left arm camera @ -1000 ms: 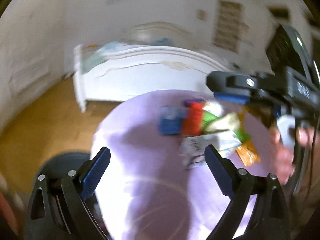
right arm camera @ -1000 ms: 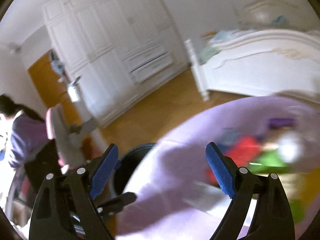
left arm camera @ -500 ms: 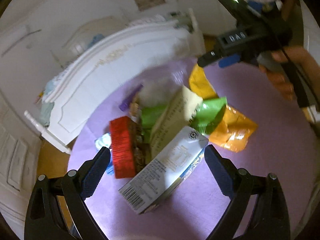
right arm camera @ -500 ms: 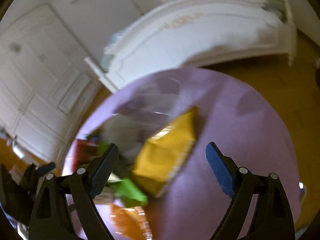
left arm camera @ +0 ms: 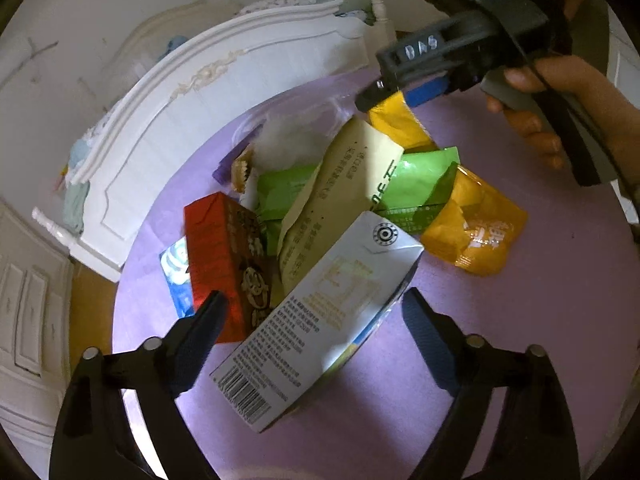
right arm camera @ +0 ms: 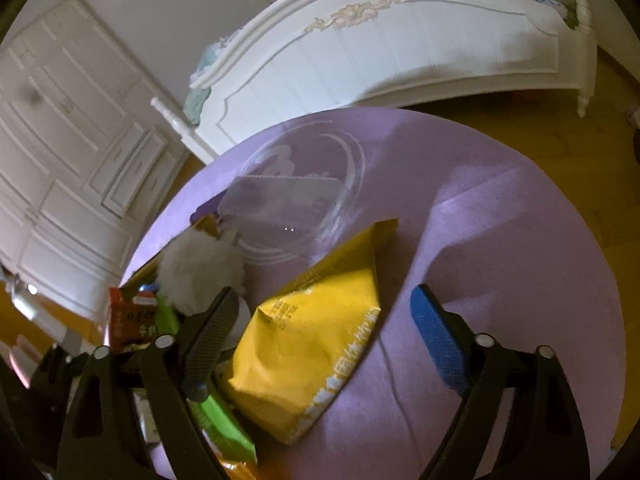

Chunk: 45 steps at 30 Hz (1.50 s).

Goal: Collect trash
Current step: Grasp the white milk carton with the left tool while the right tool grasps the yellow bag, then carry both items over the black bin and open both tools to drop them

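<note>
Purple cloth is covering the round desk (left arm camera: 520, 360), and a heap of trash is lying in the middle of it. Nearest the left gripper (left arm camera: 316, 332) is a silver-white carton (left arm camera: 332, 312), lying flat w/ its barcode end pointing at the camera. Beside it are sitting a red box (left arm camera: 216, 252), a cream paper bag (left arm camera: 340, 192), green wrappers (left arm camera: 416, 184) and an orange crinkly bag (left arm camera: 476, 236). A clear plastic lid (right arm camera: 296, 200) and a white fluffy wad (right arm camera: 200, 268) are lying farther back, toward the white bed (right arm camera: 400, 40).

The left jaws are closing but are not pressing yet; the carton's near end is sitting between them. The right gripper (right arm camera: 320, 332) is hanging over a yellow bag (right arm camera: 308, 356). Its jaws are closing too, w/ the bag between them, and I can't see either pad touching it.

The carton is prob. empty, so light, w/ stiff flat sides that are a bit slick. Taking it across the two long edges near the barcode end looks best; squeezing hard could crush it. The yellow bag looks soft and puffy. It may slip or fold, so pinching a crease or the sealed top edge seems safer than the fat middle. The clear lid looks thin and bendy.
</note>
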Motion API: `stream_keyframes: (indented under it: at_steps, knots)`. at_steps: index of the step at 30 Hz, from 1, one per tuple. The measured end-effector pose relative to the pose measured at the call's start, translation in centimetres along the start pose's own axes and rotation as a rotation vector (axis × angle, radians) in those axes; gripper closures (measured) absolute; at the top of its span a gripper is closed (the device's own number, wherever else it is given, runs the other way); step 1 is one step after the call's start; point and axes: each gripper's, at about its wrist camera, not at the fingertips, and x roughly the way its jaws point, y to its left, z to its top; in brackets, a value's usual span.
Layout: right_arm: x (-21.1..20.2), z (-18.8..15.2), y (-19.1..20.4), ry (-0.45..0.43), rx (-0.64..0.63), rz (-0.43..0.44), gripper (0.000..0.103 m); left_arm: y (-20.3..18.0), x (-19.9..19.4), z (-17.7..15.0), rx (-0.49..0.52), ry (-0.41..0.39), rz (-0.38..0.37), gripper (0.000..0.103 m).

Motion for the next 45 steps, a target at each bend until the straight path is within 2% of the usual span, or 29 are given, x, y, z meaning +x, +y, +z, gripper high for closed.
stream_keyframes:
  at_steps: [3,5,8,11,17,19,20,22,23,25,28,36,41,44,45]
  knots:
    - [0.5,0.2,0.8,0.004,-0.038,-0.012,0.051,0.3,-0.4,-0.3,-0.041,-0.013,-0.017,0.028]
    - [0.4,-0.2,0.8,0.002,-0.051,-0.003,0.052,0.3,-0.8,-0.3,-0.062,-0.018,-0.038,0.036]
    - [-0.1,-0.6,0.6,-0.010,-0.053,0.026,0.054,0.0,-1.1,-0.4,-0.091,-0.006,-0.110,0.044]
    - [-1.6,-1.4,0.4,-0.033,-0.065,0.045,0.054,-0.3,-1.1,-0.5,-0.085,0.001,-0.087,0.044]
    - [-5.0,-3.1,0.2,-0.096,-0.107,0.048,0.054,0.3,-0.5,-0.3,-0.122,0.020,-0.109,0.042]
    - [-5.9,-3.5,0.2,-0.114,-0.120,0.049,0.054,-0.1,-0.7,-0.3,-0.130,0.028,-0.142,0.044]
    - [-6.3,-3.6,0.2,-0.121,-0.125,0.049,0.054,-0.4,-0.9,-0.3,-0.129,0.032,-0.183,0.053]
    - [-7.0,-3.9,0.2,-0.135,-0.141,0.046,0.054,-1.2,-1.2,-0.6,-0.123,0.045,-0.248,0.062]
    - [-7.3,-4.0,0.3,-0.140,-0.148,0.047,0.054,-2.0,-1.2,-0.9,-0.108,0.059,-0.249,0.062]
    - [-7.6,-4.2,0.5,-0.145,-0.162,0.048,0.054,-2.8,-0.8,-1.5,-0.107,0.076,-0.221,0.061]
    - [-7.8,-4.9,0.7,-0.139,-0.173,0.053,0.054,-2.2,0.3,-2.5,-0.207,0.086,-0.238,0.062]
    - [-8.8,-5.0,1.9,-0.154,-0.196,0.087,0.054,-0.5,-2.4,-3.7,-0.368,-0.060,-0.184,0.063]
    - [-11.0,-4.5,5.0,-0.192,-0.255,0.139,0.054,2.0,-5.4,-5.8,-0.506,-0.134,-0.095,0.063]
    - [-11.4,-4.4,8.4,-0.189,-0.322,0.186,0.054,4.5,-7.5,-8.0,-0.620,-0.171,-0.008,0.063]
    - [-11.3,-4.4,9.9,-0.181,-0.353,0.206,0.054,5.6,-8.4,-9.0,-0.663,-0.183,0.042,0.063]
